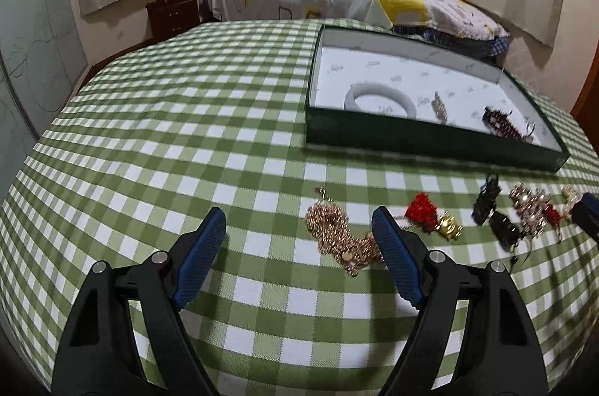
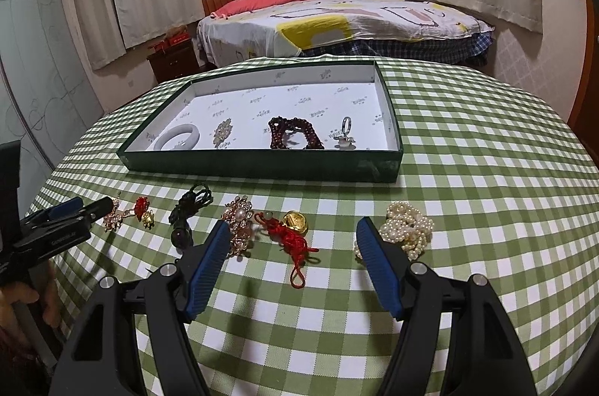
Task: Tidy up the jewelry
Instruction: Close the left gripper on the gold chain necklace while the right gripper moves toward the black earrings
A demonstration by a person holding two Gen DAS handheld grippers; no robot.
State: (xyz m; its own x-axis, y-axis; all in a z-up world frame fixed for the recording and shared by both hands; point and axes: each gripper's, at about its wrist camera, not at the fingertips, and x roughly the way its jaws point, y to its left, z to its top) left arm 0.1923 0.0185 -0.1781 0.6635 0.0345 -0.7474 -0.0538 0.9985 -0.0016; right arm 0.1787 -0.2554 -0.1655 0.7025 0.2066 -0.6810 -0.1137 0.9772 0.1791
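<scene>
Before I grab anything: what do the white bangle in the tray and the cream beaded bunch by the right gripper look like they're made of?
White bangle: smooth, thick, milky, softly glossy ring; looks like jade-type stone or glass, though resin is possible. Cream beaded bunch: many small round, faintly lustrous beads on strands; looks like pearls, real or imitation cannot be told.

No legible text anywhere. Small grey printed marks repeat across the white lining of the tray [image 2: 378,85], too small to read. Embossed lettering on the black body of the left gripper [image 2: 80,209], left of the tray in the right wrist view, blurred and unreadable. No numbers, no signs.
</scene>
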